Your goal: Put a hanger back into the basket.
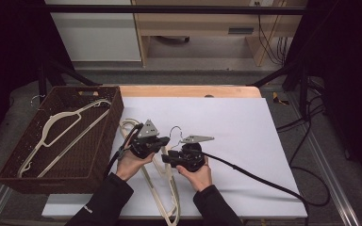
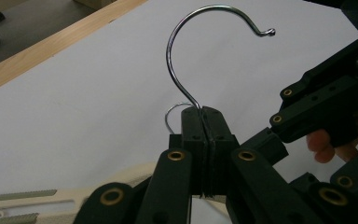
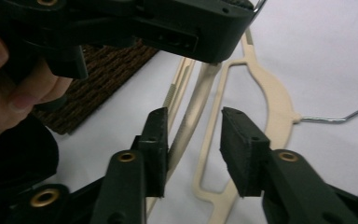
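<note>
My left gripper (image 2: 204,116) is shut on the stem of a hanger's chrome hook (image 2: 177,70), which curls up above the jaws. In the high view the left gripper (image 1: 161,145) and right gripper (image 1: 168,159) sit close together over the white sheet. The beige arm of that hanger (image 3: 193,112) runs between the right gripper's (image 3: 193,135) jaws, close to the left pad, with a clear gap to the right pad. A second beige hanger (image 3: 270,102) lies flat on the sheet beneath, its hook (image 3: 335,119) pointing right. The left gripper's body (image 3: 168,23) hangs above.
A dark woven basket (image 1: 75,157) stands at the left with one beige hanger (image 1: 61,129) inside. The white sheet (image 1: 235,127) covers the table. A black cable (image 1: 264,179) trails right from the right gripper. A second hook (image 2: 170,116) peeks from behind the left jaws.
</note>
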`<control>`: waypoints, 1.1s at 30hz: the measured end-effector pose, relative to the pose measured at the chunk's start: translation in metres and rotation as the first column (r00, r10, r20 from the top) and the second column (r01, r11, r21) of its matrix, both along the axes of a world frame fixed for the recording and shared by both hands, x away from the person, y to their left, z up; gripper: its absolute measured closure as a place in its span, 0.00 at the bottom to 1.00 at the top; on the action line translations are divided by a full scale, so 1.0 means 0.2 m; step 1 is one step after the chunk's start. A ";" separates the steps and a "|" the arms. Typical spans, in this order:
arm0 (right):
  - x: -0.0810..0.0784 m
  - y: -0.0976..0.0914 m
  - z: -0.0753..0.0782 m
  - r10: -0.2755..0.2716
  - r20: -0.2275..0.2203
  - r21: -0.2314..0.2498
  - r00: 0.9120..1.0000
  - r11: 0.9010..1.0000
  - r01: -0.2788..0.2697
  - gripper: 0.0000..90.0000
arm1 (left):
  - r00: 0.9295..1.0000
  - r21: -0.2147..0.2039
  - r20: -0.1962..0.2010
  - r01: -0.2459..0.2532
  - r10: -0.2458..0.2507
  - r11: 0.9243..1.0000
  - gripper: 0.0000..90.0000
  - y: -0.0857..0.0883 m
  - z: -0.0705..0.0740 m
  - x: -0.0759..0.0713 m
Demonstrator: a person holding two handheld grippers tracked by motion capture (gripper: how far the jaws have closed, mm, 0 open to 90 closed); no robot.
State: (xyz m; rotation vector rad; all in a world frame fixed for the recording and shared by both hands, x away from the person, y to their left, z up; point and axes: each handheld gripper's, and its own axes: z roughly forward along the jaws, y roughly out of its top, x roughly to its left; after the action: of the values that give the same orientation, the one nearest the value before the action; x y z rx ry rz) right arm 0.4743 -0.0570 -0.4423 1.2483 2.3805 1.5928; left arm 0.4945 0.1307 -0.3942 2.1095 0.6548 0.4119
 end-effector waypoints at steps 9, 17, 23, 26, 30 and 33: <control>0.00 0.00 0.01 0.010 -0.054 0.037 0.999 0.999 -0.008 0.86 | 1.000 -0.014 -0.002 -0.003 0.003 1.000 0.98 0.01 0.01 -0.01; 0.00 -0.01 0.04 -0.022 -0.103 0.070 0.994 0.997 0.029 0.93 | 1.000 -0.084 -0.006 0.003 -0.004 0.996 0.90 0.07 0.08 -0.03; -0.03 -0.03 0.10 -0.027 -0.112 0.090 0.993 0.995 0.037 0.96 | 1.000 -0.144 -0.004 0.008 -0.008 0.990 0.60 0.14 0.16 -0.07; -0.04 -0.05 0.12 -0.019 -0.094 0.072 0.995 0.997 0.025 0.96 | 1.000 -0.172 0.009 0.004 -0.002 0.985 0.46 0.19 0.20 -0.10; -0.05 -0.08 0.15 0.012 -0.076 0.056 0.997 0.998 -0.007 0.96 | 0.999 -0.178 0.036 0.004 0.002 0.984 0.30 0.24 0.25 -0.13; -0.06 -0.11 0.19 0.043 -0.053 0.038 0.998 0.998 -0.041 0.96 | 0.999 -0.153 0.052 0.008 0.000 0.988 0.24 0.27 0.26 -0.14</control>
State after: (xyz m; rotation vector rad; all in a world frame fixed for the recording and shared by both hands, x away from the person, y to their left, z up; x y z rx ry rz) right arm 0.4632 -0.0783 -0.4046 1.2716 2.4357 1.6434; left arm 0.4659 0.1837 -0.3423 1.9481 0.6318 0.4005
